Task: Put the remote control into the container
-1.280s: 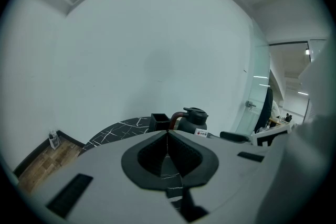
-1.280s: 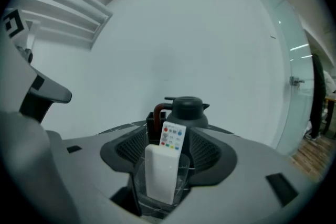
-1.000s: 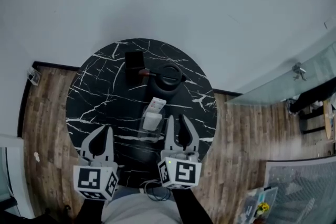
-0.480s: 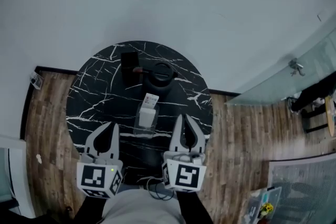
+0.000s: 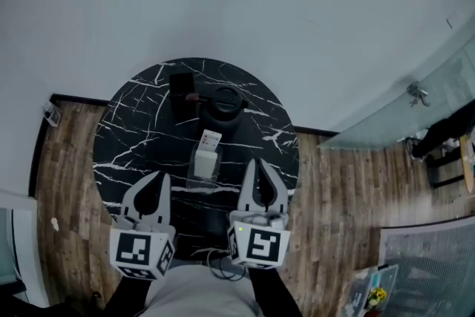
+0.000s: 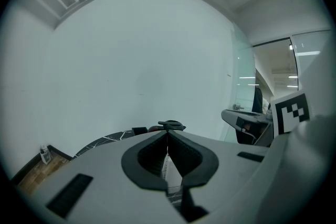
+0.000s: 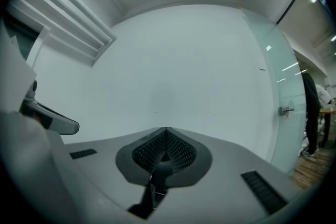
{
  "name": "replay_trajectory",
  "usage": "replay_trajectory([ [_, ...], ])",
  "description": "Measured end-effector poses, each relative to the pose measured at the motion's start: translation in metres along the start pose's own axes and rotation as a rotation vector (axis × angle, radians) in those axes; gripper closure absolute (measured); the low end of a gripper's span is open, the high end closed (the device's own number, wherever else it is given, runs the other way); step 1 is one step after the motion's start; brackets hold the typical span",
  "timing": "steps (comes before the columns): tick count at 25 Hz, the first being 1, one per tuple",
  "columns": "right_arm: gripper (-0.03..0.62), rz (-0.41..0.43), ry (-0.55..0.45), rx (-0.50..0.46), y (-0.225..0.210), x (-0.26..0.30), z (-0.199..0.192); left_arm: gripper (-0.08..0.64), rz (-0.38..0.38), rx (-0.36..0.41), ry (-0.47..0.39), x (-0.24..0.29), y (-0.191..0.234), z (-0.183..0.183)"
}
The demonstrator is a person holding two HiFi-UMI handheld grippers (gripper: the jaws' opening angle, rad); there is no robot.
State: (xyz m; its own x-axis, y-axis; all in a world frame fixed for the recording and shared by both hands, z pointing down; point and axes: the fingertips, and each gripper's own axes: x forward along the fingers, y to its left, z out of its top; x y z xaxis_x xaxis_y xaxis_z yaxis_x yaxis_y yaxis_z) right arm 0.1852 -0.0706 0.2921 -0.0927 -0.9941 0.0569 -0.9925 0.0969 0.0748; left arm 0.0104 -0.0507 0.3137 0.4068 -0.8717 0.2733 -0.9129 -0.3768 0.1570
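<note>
On the head view, the slim white remote control (image 5: 210,143) stands on end inside the clear plastic container (image 5: 200,176) on the round black marble table (image 5: 133,130). It is between my left gripper (image 5: 162,178) and right gripper (image 5: 258,163) and touches neither. My left gripper view shows those jaws together and empty. The right gripper view shows the same. I judge the placing done; the next move only needs me to stay clear of the container.

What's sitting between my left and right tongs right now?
Head view: the clear container, white remote standing in it, sits on the table between the left tongs and right tongs; neither touches it.
</note>
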Motion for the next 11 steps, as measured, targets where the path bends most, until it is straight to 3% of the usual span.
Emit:
replay_trajectory([
  [11,0.589,0.008,0.014,0.025,-0.0004,0.0033,-0.0063,0.551,0.003,-0.004,0.001,0.0023,0.0013,-0.0002],
])
